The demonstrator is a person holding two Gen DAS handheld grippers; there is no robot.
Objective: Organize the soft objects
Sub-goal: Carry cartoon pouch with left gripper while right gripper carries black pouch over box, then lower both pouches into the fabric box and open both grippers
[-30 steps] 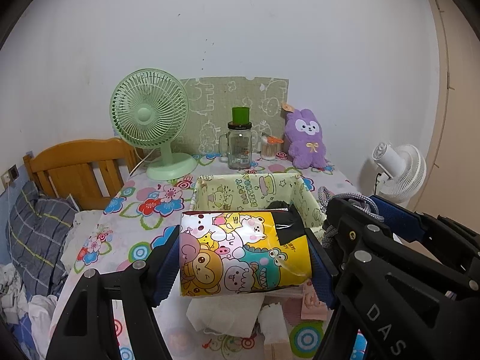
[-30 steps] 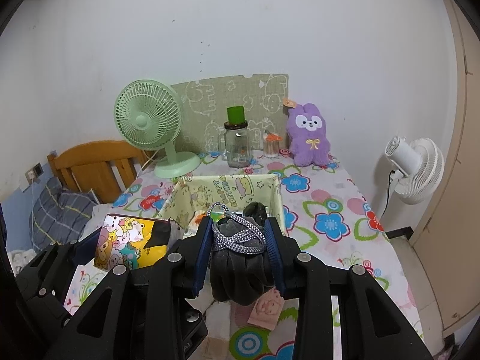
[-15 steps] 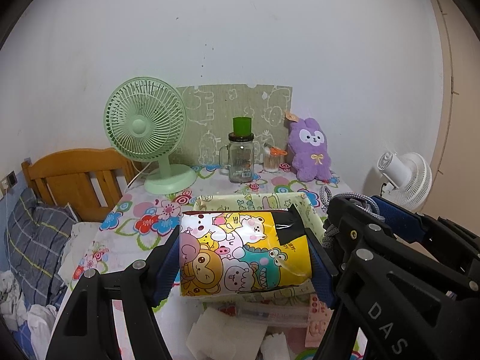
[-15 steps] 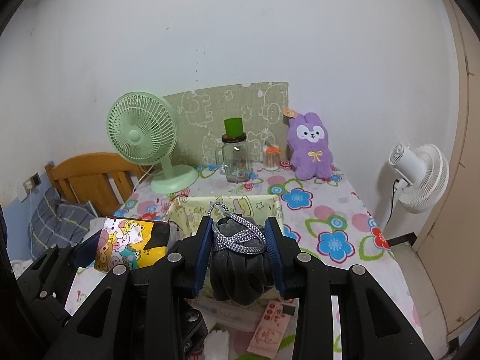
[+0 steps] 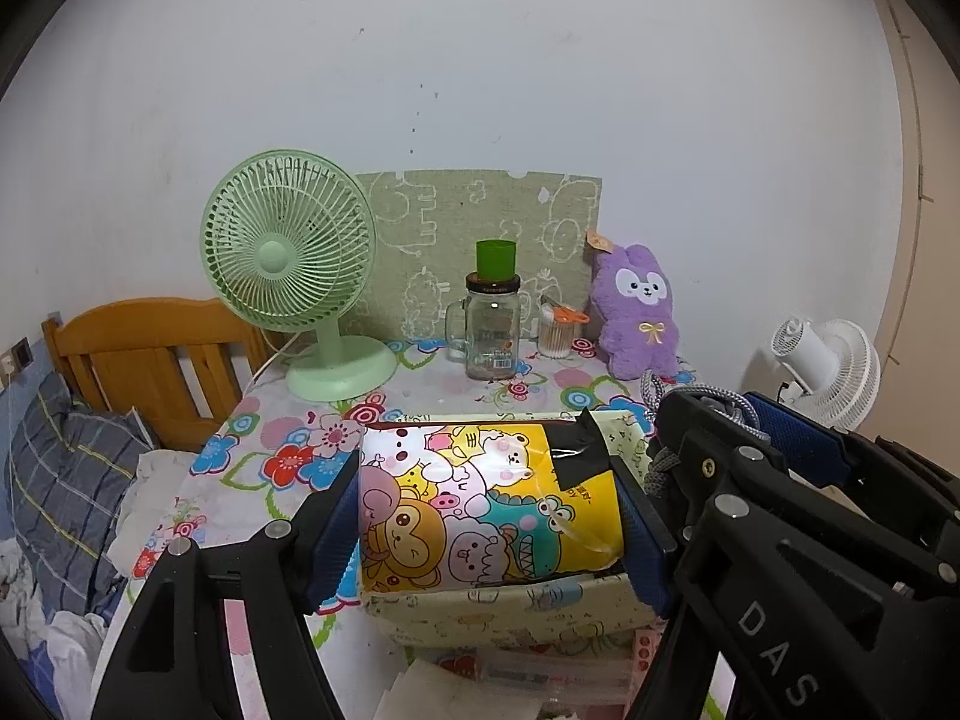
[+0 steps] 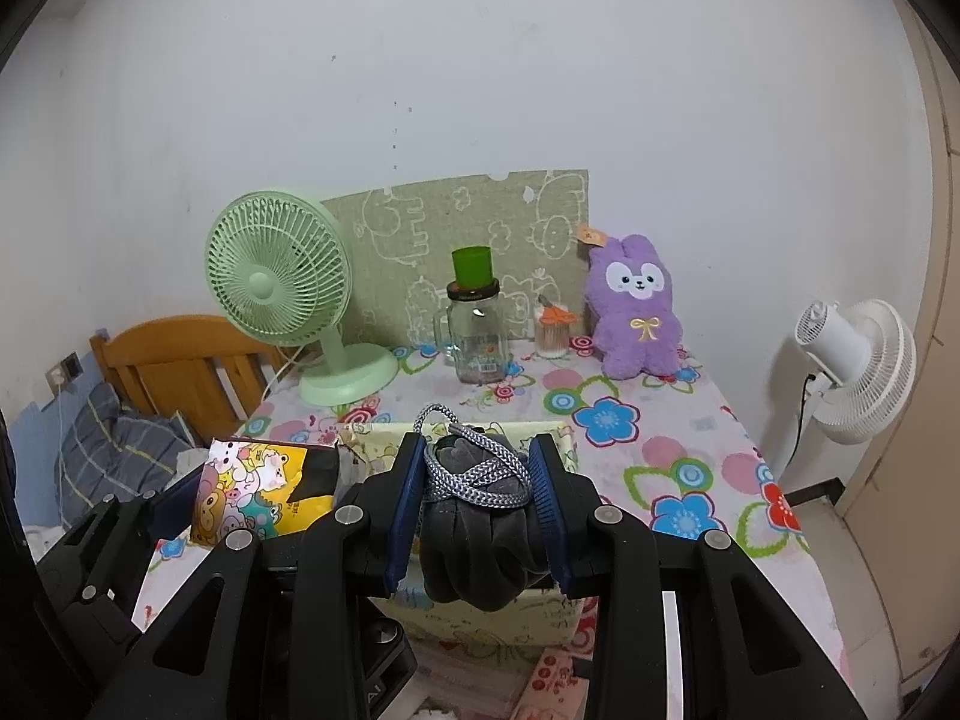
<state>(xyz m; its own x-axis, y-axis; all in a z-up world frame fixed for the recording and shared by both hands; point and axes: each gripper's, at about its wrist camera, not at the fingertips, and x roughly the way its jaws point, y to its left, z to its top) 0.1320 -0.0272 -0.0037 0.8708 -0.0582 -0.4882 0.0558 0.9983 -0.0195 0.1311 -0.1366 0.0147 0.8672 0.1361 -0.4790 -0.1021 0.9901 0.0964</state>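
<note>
Left wrist: left tongs (image 5: 489, 531) clamping cartoon pack (image 5: 480, 510) crosswise; right tongs (image 6: 477, 504) clamping dark bundle (image 6: 480, 546).

two fans (image 6: 282, 294) (image 6: 852, 360), one plush rabbit (image 6: 636, 312), one jar (image 6: 477, 336)

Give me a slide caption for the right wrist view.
Right tool holds a dark bundle over the storage box on the floral table.
</note>
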